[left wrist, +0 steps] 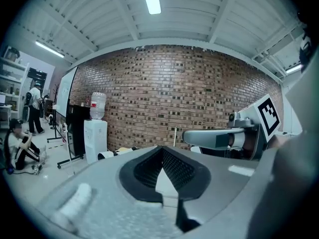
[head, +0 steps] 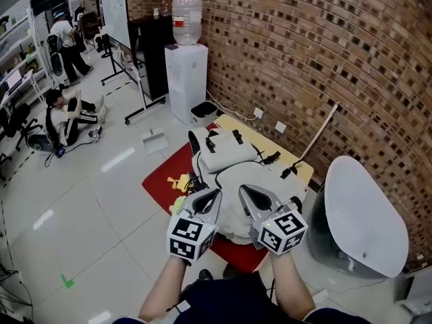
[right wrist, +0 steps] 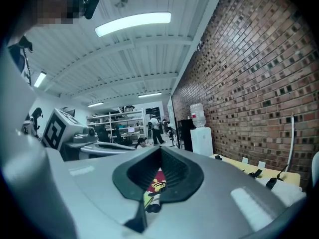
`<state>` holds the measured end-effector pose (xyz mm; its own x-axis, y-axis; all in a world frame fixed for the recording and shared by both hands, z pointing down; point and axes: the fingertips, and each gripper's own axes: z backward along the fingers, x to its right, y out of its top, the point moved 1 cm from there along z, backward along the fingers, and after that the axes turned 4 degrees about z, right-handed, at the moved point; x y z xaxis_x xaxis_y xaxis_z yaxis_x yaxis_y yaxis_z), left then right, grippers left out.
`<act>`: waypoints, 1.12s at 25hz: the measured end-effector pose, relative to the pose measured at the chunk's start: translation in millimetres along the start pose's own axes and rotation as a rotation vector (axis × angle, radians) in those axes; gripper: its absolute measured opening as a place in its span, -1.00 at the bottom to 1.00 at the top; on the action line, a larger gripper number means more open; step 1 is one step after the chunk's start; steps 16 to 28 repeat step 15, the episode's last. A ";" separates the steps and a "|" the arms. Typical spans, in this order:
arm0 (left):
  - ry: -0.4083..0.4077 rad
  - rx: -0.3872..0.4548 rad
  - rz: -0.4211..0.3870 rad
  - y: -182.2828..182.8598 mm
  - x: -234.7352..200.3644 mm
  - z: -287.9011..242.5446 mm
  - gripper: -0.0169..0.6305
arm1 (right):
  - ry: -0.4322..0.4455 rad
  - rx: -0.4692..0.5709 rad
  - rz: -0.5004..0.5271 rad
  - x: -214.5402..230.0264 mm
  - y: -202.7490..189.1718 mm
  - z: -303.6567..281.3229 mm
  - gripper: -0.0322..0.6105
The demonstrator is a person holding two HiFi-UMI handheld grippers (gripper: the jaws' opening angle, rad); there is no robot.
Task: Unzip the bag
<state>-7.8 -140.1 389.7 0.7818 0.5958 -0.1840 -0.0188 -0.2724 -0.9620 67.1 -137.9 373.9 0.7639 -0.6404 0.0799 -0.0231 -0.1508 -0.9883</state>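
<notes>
A white backpack (head: 226,155) with black straps lies on the low table below me, its top toward the brick wall. I hold both grippers side by side in the air above its near end, and neither touches it. The left gripper (head: 214,196) has its jaws closed tip to tip with nothing between them, and its own view shows this too (left wrist: 162,151). The right gripper (head: 244,191) is likewise shut and empty (right wrist: 160,151). Each gripper shows in the other's view: the right gripper (left wrist: 219,137) and the left gripper (right wrist: 75,133). I cannot make out the bag's zipper.
A red mat (head: 162,174) and a yellow mat (head: 236,123) lie under the bag, and a yellow toy (head: 181,181) sits at its left. A water dispenser (head: 185,79) stands by the brick wall. At the right stands a white chair (head: 361,214). People (head: 64,113) are far left.
</notes>
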 end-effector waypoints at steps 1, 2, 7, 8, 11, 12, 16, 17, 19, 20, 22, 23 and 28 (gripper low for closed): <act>0.001 0.002 0.002 0.3 -0.8 1.4 -0.94 | 0.003 0.000 0.002 -1.8 0.3 -0.8 -0.88; 0.001 0.003 0.003 0.2 -1.3 2.6 -0.94 | 0.005 -0.001 0.003 -3.6 0.3 -1.4 -0.88; -0.009 0.003 -0.004 0.1 0.8 5.7 -0.94 | 0.002 0.006 0.005 -5.2 2.2 -0.9 -0.88; -0.009 0.003 -0.004 0.5 0.6 6.0 -0.94 | 0.003 0.008 0.005 -5.5 2.9 -1.4 -0.88; -0.007 0.002 0.001 -0.3 0.1 6.1 -0.94 | 0.009 0.003 0.007 -7.5 2.2 -2.0 -0.88; -0.007 0.001 0.004 -1.0 0.3 6.1 -0.94 | 0.010 -0.001 0.006 -7.9 1.2 -1.9 -0.88; -0.007 -0.002 0.011 -2.6 1.0 6.1 -0.94 | 0.014 -0.005 0.005 -8.4 0.6 -1.9 -0.88; -0.007 -0.002 0.011 -2.6 1.0 6.1 -0.94 | 0.014 -0.005 0.005 -8.4 0.6 -1.9 -0.88; -0.007 -0.002 0.011 -2.6 1.0 6.1 -0.94 | 0.014 -0.005 0.005 -8.4 0.6 -1.9 -0.88; -0.007 -0.002 0.011 -2.6 1.0 6.1 -0.94 | 0.014 -0.005 0.005 -8.4 0.6 -1.9 -0.88; -0.007 -0.002 0.011 -2.6 1.0 6.1 -0.94 | 0.014 -0.005 0.005 -8.4 0.6 -1.9 -0.88; -0.007 -0.002 0.011 -2.6 1.0 6.1 -0.94 | 0.014 -0.005 0.005 -8.4 0.6 -1.9 -0.88; -0.007 -0.002 0.011 -2.6 1.0 6.1 -0.94 | 0.014 -0.005 0.005 -8.4 0.6 -1.9 -0.88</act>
